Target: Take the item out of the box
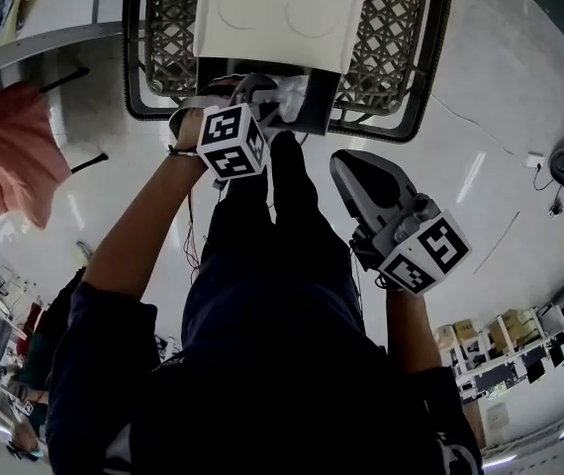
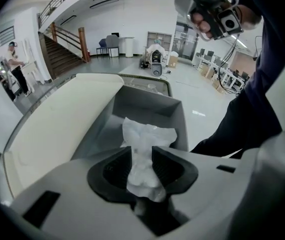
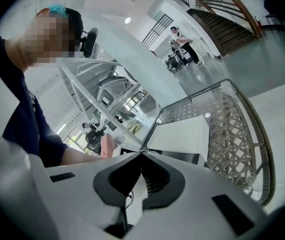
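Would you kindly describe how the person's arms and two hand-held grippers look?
Both the left hand-held gripper and the right hand-held gripper have pale grey moulded bodies with black ribbed pads. Each carries a white cube printed with black square markers. The person wears a dark short-sleeved top, forearms bare.

Scene lit brightly and evenly from overhead. Lamp glare streaked across glossy floor (image 1: pixel 500 146) beside right hand-held gripper (image 1: pixel 344 166). Edges bent and darkened by fisheye. Nearest casing blurred.

Far rim of basket (image 1: pixel 401 57) off-frame
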Demonstrator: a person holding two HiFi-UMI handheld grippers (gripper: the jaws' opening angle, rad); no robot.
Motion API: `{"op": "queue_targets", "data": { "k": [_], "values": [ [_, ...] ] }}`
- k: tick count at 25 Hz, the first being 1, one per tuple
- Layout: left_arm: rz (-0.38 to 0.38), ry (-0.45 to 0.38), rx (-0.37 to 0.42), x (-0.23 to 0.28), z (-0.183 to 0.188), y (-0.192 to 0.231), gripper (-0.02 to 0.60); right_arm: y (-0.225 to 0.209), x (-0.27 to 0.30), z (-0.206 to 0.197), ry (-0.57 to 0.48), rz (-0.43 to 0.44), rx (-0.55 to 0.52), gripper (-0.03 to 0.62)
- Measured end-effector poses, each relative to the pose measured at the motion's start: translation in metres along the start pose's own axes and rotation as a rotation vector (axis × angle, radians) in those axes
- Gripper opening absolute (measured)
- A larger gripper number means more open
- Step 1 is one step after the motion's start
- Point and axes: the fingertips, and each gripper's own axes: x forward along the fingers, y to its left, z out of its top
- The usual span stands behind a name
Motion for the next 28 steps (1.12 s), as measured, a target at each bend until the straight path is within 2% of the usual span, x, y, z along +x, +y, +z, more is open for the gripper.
{"op": "queue_targets", "data": {
  "k": [4,12,18,23,28],
  "values": [
    [-0.015,0.018,-0.002,0.003,0.000,0.000,0.116,-0.003,-0.001,0.001,-0.001,-0.001,0.004,0.023],
    [-0.002,0.023,0.007,0.005,0.002,0.001,0.032,0.000,0.005,-0.003,0.004,0.015,0.004,0.024],
    [0.002,0.002,-0.030,0.000,-0.001,0.000,0.012,0.007,0.007,-0.001,0.005,0.018,-0.005,0.023],
    [0.025,-0.052,-0.063,-0.022,0.006,0.000,0.011,0.013,0.007,0.004,-0.007,0.019,-0.022,0.023],
    [0.092,-0.146,-0.083,-0.088,0.028,0.007,0.012,0.046,0.007,0.025,-0.029,0.037,-0.058,0.023]
  ]
}}
